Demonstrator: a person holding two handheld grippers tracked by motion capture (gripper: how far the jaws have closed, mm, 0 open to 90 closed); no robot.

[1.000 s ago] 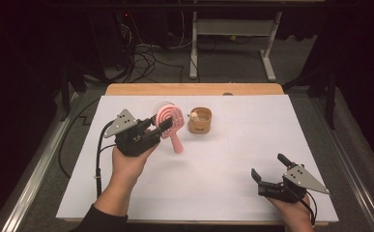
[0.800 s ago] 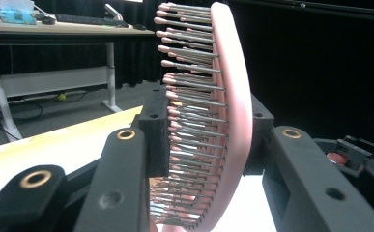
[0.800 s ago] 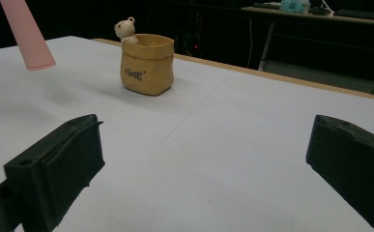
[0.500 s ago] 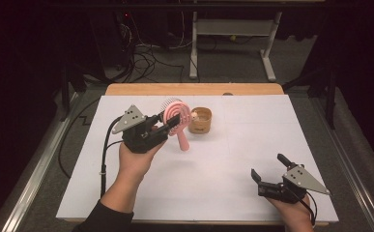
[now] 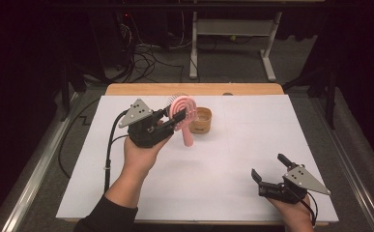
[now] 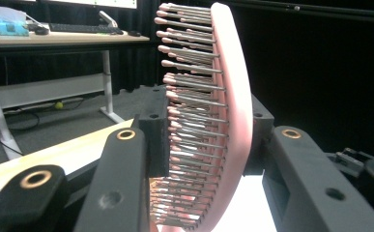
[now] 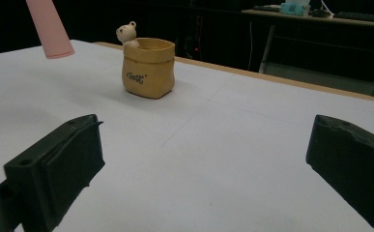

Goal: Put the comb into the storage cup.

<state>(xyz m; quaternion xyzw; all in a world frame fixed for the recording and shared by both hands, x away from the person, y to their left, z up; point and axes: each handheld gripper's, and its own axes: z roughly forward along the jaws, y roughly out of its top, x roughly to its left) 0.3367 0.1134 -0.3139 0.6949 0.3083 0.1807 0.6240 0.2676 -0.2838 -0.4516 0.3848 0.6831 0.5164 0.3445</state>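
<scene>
My left gripper (image 5: 174,117) is shut on the head of a pink hairbrush (image 5: 183,110), held off the white table with its handle (image 5: 188,137) hanging down. The left gripper view has both black jaws clamped across the bristled head of the pink hairbrush (image 6: 225,121). Just right of the brush stands a small tan pot (image 5: 202,120) with a bear figure on its rim. The tan pot (image 7: 148,67) stands ahead in the right gripper view, with the pink handle tip (image 7: 49,29) hanging above the table at upper left. My right gripper (image 5: 270,170) rests open near the front right, nothing between its jaws.
A white sheet (image 5: 223,174) covers the table, with a wooden edge (image 5: 194,89) at the far side. Cables and a desk frame (image 5: 233,34) lie on the floor beyond. Metal rails run along both sides of the table.
My left hand has carried the brush rightward and a little up, toward the tan pot. The right gripper has stayed in place.
</scene>
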